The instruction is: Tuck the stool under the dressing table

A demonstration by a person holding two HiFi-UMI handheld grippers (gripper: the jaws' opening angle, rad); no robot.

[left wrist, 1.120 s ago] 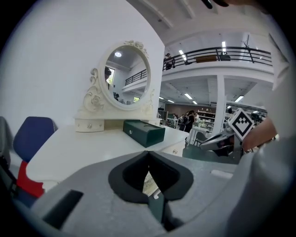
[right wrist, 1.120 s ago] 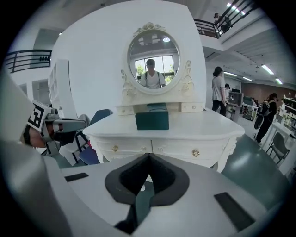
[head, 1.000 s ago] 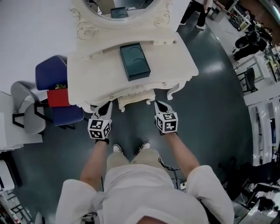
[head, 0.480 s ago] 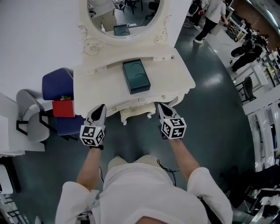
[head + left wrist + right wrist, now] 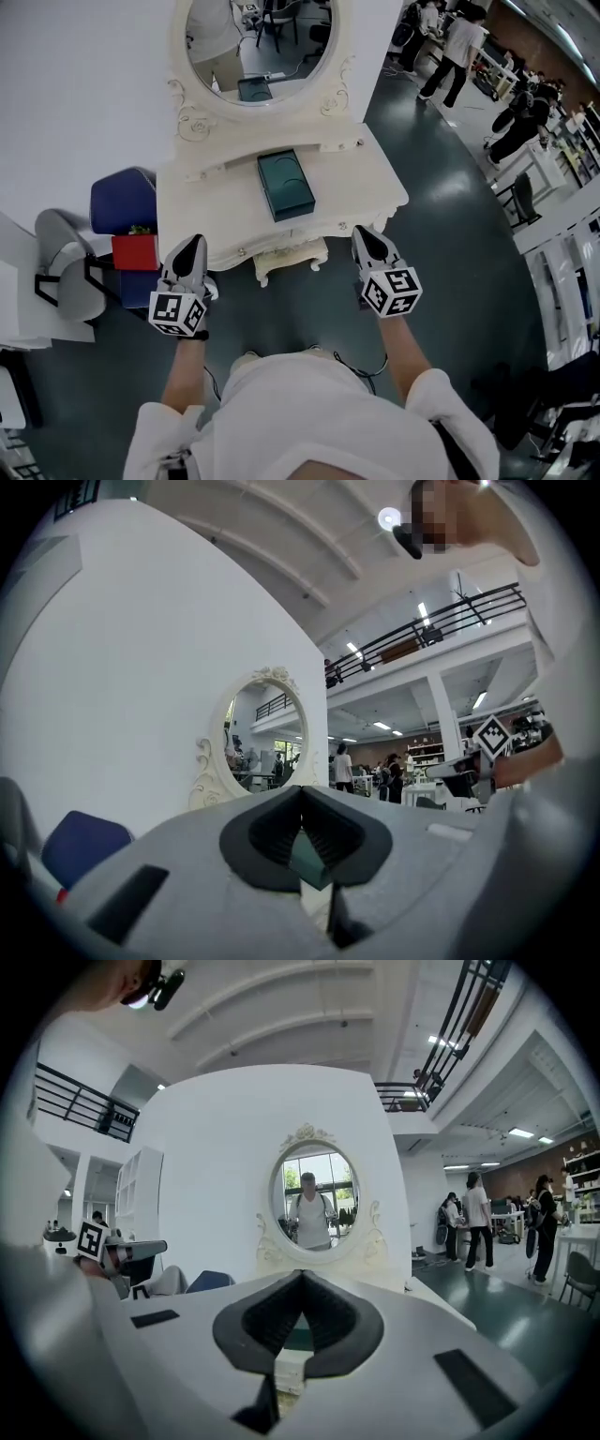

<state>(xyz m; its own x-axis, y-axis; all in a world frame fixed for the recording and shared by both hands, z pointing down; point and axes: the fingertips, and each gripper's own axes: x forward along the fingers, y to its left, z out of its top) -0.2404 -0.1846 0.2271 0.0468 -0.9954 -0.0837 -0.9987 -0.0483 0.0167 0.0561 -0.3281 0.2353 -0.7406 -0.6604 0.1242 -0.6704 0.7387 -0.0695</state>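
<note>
Where the dressing table (image 5: 361, 183) stands, stool (image 5: 292, 259) tucked beneath.

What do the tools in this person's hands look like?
Two matching hand-held grippers: the left gripper and right gripper have pale grey tapered bodies, dark ribbed jaws, and a white cube printed with black square markers. The person wears a white short-sleeved shirt.
</note>
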